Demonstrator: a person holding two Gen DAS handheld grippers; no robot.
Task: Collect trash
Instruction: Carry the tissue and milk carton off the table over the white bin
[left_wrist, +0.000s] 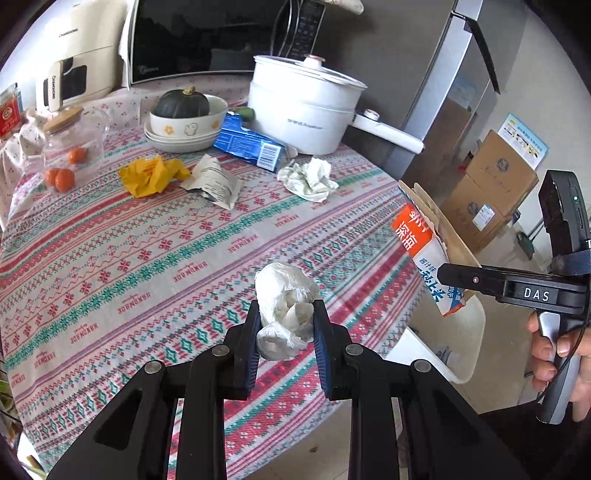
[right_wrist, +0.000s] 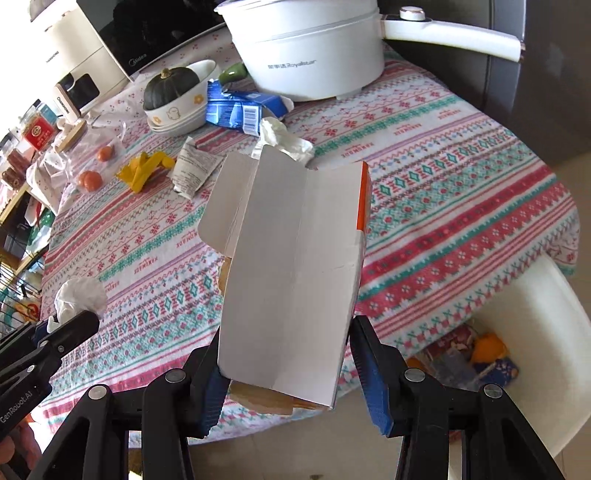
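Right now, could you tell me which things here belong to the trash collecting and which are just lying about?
Job: white wad and opened carton in the grippers, yellow wrapper, crumpled tissue, bin.
Lying about: white pot, squash, glass jar.

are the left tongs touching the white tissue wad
Touching. The left wrist view shows the left tongs closed on the white tissue wad, both blue pads pressed against its sides, lifted above the tablecloth.

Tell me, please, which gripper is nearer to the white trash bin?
Right. The right gripper holds the flattened carton near the table edge beside the white trash bin; the left gripper is further inward, gripping crumpled white paper.
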